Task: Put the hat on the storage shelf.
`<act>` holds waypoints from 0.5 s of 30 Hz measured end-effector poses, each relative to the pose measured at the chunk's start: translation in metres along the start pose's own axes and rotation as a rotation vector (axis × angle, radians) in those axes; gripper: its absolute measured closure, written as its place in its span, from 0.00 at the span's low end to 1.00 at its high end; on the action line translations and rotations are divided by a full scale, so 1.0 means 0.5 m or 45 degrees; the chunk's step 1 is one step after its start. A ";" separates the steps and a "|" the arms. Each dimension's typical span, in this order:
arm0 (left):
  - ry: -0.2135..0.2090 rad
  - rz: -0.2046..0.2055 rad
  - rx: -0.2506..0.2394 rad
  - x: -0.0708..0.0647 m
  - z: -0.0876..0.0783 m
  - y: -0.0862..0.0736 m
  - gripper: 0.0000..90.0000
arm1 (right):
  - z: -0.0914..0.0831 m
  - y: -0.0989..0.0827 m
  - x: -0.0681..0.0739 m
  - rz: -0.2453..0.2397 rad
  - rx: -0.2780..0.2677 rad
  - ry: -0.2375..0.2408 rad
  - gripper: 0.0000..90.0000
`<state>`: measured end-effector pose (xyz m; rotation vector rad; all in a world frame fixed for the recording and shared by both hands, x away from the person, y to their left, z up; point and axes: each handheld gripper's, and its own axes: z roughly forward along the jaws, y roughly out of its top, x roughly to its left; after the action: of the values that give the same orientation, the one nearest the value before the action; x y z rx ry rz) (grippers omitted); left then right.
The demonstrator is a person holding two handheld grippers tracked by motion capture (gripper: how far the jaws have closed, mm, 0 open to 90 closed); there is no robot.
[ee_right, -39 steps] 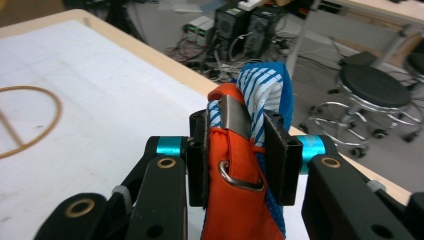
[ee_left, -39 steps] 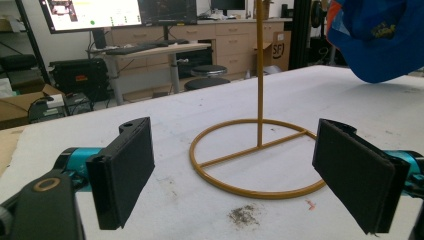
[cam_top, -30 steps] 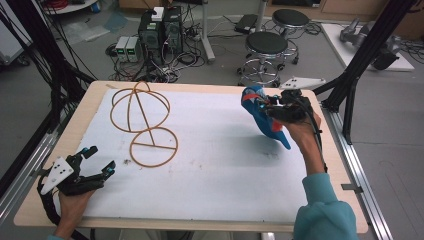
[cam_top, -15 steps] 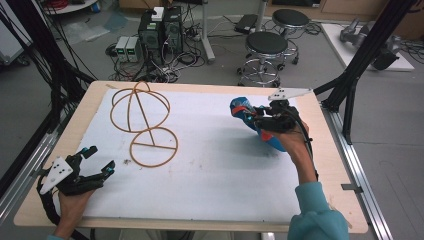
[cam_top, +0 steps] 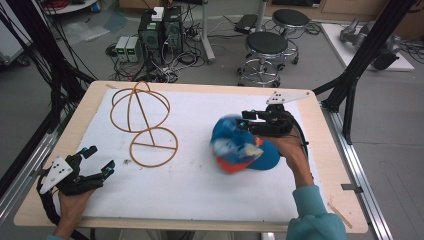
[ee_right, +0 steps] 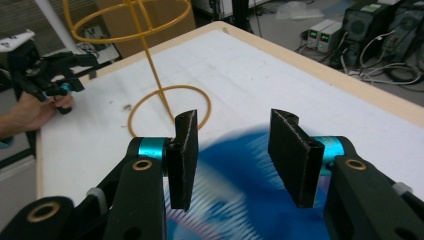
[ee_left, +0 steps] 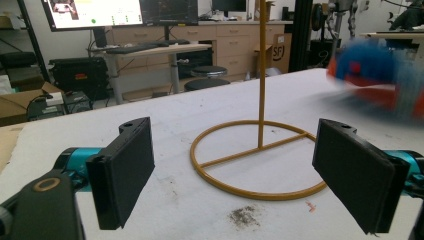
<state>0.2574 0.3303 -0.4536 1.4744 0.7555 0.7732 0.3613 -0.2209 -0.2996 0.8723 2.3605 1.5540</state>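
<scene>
Cap [cam_top: 240, 147], blue with orange and white panels: motion-blurred, on or just above the white sheet at the table's right side, directly under the right gripper [cam_top: 250, 123]. From the right gripper view its jaws have just been opening and stand apart over the blue crown, pads clear of the cloth; released, as far as the blur allows.
Left gripper [cam_top: 95, 162]: jaws wide, holding nothing, resting at the near left corner.
Wire hat stand [cam_top: 145, 125]: gold, round base, upright stem, ball-shaped top; well apart from the cap, to its left.
Handling note: likely the cap goes onto the stand; regrip by the brim or crown edge, not the soft middle, and lower it squarely so the light frame does not tip.
Surface: white sheet [cam_top: 200, 185], lightly soiled near the stand, on a wooden table [cam_top: 330, 165].
Room: stools, computers, cables, grey floor beyond.
</scene>
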 end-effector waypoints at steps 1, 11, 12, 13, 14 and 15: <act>-0.001 -0.001 0.000 0.000 0.000 0.000 0.19 | 0.002 -0.001 0.000 -0.006 0.009 -0.014 0.58; -0.001 0.004 0.002 0.000 0.000 0.000 0.19 | 0.034 -0.011 0.004 -0.074 0.093 -0.038 0.33; -0.001 0.004 0.001 0.000 0.000 0.000 0.19 | 0.036 -0.012 0.004 -0.077 0.102 -0.037 0.31; -0.001 0.005 0.002 0.000 0.000 0.000 0.19 | 0.040 -0.013 0.003 -0.086 0.110 -0.031 0.27; -0.001 0.006 0.002 0.000 0.000 0.000 0.19 | 0.043 -0.015 0.002 -0.093 0.120 -0.028 0.22; -0.002 0.004 0.002 0.000 0.000 0.000 0.19 | 0.048 -0.017 0.002 -0.105 0.135 -0.037 0.19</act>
<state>0.2573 0.3302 -0.4535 1.4774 0.7534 0.7739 0.3684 -0.2044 -0.3173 0.8013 2.4444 1.3878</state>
